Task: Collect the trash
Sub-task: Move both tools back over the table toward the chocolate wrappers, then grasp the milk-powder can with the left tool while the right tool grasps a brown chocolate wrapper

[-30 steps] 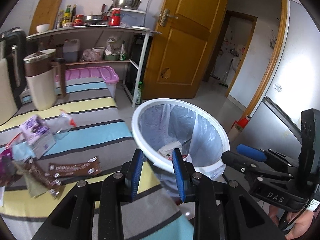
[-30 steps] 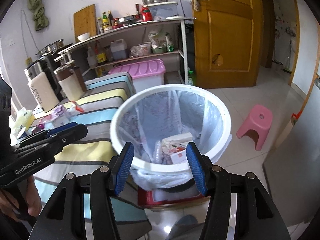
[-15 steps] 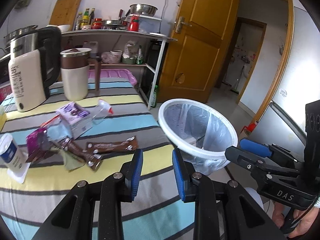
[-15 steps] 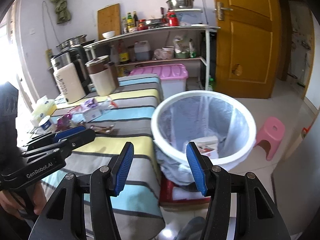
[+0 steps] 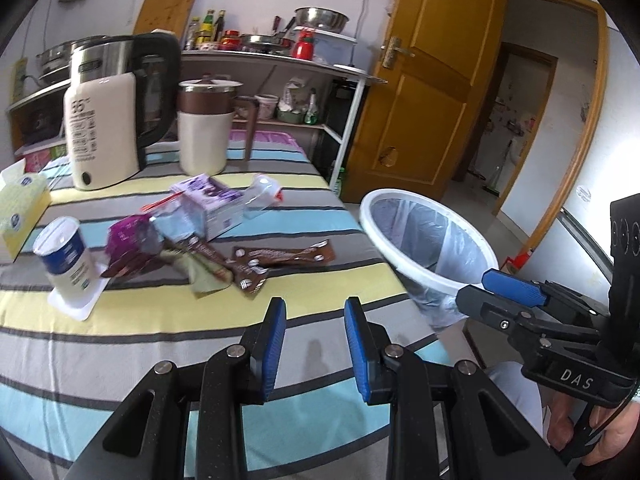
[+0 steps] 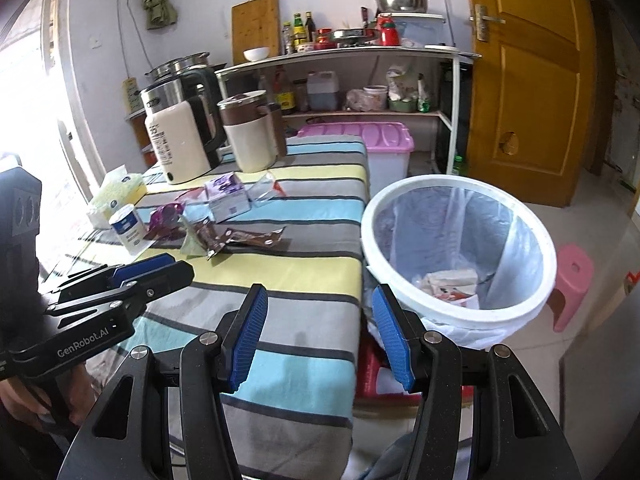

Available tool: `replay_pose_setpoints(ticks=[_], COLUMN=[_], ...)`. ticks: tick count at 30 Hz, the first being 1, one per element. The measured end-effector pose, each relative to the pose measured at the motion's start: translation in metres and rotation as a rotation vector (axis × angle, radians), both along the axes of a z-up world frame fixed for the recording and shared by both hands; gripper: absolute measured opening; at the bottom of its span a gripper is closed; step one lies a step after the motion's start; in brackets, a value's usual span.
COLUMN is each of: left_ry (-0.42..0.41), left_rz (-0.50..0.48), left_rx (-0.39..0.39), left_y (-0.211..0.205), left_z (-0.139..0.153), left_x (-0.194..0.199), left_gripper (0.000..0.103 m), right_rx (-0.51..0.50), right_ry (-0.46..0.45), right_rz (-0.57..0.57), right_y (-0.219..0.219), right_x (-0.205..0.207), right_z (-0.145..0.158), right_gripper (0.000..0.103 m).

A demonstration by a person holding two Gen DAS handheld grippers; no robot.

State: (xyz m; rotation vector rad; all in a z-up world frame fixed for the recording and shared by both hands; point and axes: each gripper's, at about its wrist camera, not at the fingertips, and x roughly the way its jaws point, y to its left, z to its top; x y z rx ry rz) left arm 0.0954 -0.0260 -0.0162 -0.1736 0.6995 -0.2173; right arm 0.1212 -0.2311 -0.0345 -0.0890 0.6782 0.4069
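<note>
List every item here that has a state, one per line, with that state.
Left gripper: jaws open, empty.
Right gripper: jaws open, empty.
Trash bin: open-topped, lined with a bag, some trash at the bottom.
Brown wrappers: lying flat on the striped cloth, not yet collected.
White cup: upright.
Kettle: upright, lid shut.
Wooden door: standing open.
</note>
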Motion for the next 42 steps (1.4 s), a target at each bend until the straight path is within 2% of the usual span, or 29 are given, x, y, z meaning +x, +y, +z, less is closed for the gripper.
replay_pose_setpoints(ticks=[17, 21, 36, 42], left_ry=[0.012, 0.014, -0.017, -0.025], left_rz=[0.155, 0.201, 0.373, 0.390], left_rx=[0.028, 0.036, 0.062, 0.065], left_y=[0.058, 0.075, 0.144, 0.163], left_z=[-0.007, -0.008, -0.002, 0.000], left_x=[-0.002, 0.000, 0.004, 0.008], left_gripper=[0.030, 0.031, 0.050, 0.057], right_rx=[-0.025, -0.040, -0.104, -0.155], right_ry=[0.034, 0.041, 0.070, 0.072], right_rz=[0.104, 0.131, 0.234, 0.302], right_y=[0.037, 0.047, 0.082, 0.099], right_x=[0.025, 0.037, 0.093, 0.105], right_z=[-0.013, -0.018, -0.029, -0.035], right_gripper=[0.056, 0.058, 0.062, 0.062])
